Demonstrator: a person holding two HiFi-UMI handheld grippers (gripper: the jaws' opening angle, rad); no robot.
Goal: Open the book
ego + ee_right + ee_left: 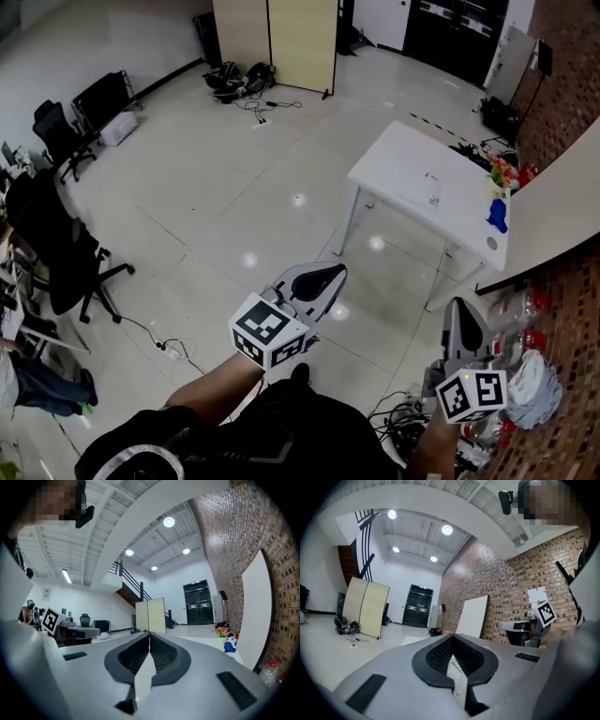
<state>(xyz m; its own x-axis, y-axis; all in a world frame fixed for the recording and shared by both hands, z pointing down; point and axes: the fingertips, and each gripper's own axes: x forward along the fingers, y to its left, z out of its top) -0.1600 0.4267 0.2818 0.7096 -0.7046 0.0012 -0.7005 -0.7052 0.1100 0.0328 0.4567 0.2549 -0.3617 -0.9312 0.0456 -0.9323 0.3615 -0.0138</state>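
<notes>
A thin white book [427,190] lies flat on the white table [394,159] across the room, at the upper right of the head view. Both grippers are held level, well short of the table and apart from the book. My left gripper [335,271] is shut with nothing between its jaws, which meet at the tip in the left gripper view [451,637]. My right gripper [461,306] is lower right; its jaws also meet with nothing held [149,633]. The table's far end shows in the right gripper view [213,641].
Colourful toys [502,174] and a blue item [497,216] sit at the table's right end. A white board [562,202] leans on the brick wall. Bottles [525,314] and cables [403,417] lie at lower right. Office chairs [66,253] stand left, and a folding screen [281,42] stands at the back.
</notes>
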